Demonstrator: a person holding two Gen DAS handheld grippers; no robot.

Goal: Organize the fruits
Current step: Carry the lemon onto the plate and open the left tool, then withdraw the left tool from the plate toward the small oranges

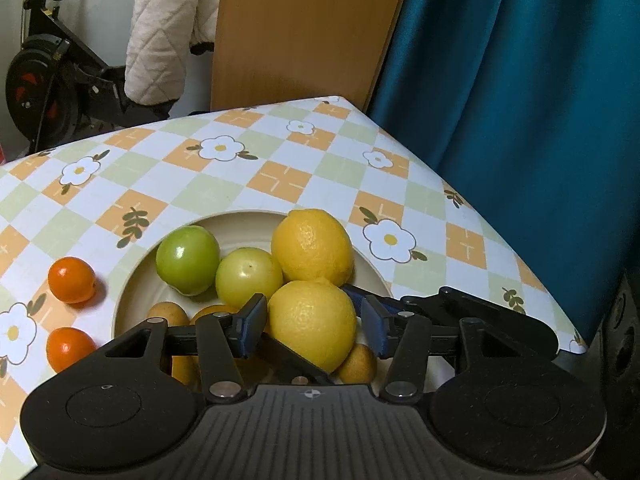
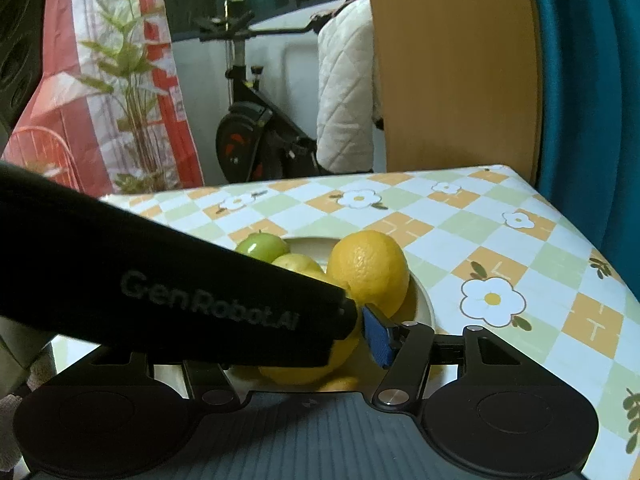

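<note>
A cream bowl on the checkered table holds two lemons, two green fruits and several small brownish fruits. My left gripper is open, its blue pads on either side of the near lemon, with small gaps. The far lemon sits behind it. Two small oranges lie on the table left of the bowl. My right gripper hovers over the same bowl; only its right pad shows, the left gripper's black body hides the rest. The far lemon also shows in the right wrist view.
The table's right edge runs beside a teal curtain. A wooden panel, a quilted white jacket and an exercise bike stand behind the table. A plant stands far left.
</note>
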